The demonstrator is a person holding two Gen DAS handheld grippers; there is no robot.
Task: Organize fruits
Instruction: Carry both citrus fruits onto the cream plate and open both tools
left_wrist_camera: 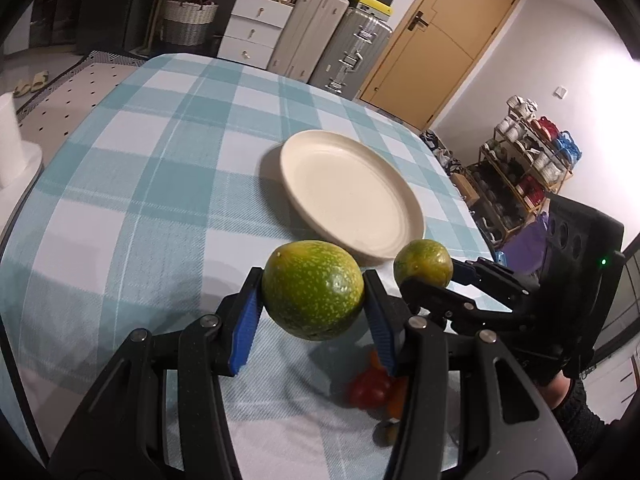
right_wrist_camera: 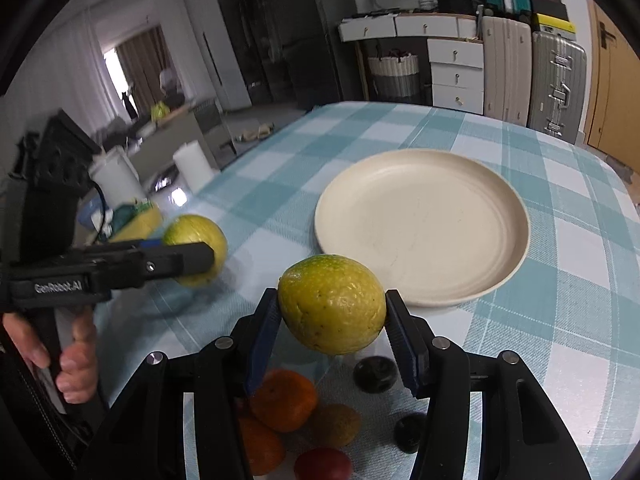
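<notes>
Left gripper [left_wrist_camera: 313, 292]: jaws clamped on a speckled green fruit [left_wrist_camera: 313, 290], held clear of the checked surface [left_wrist_camera: 160, 184]. Right gripper [right_wrist_camera: 332, 312]: jaws pressed on a yellow-green fruit [right_wrist_camera: 332, 304], also lifted. Cream plate [right_wrist_camera: 516, 256] at 1 o'clock from it, bare. Oranges [right_wrist_camera: 282, 398] and dark fruits [right_wrist_camera: 374, 374] lie at 6 o'clock below.

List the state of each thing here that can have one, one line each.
Left gripper: shut on a green fruit, lifted off the cloth.
Right gripper: shut on a yellow-green fruit, lifted off the cloth.
Plate: empty, flat on the checked tablecloth.
Loose fruits: lying on the cloth below the fingers.
Door: closed.
</notes>
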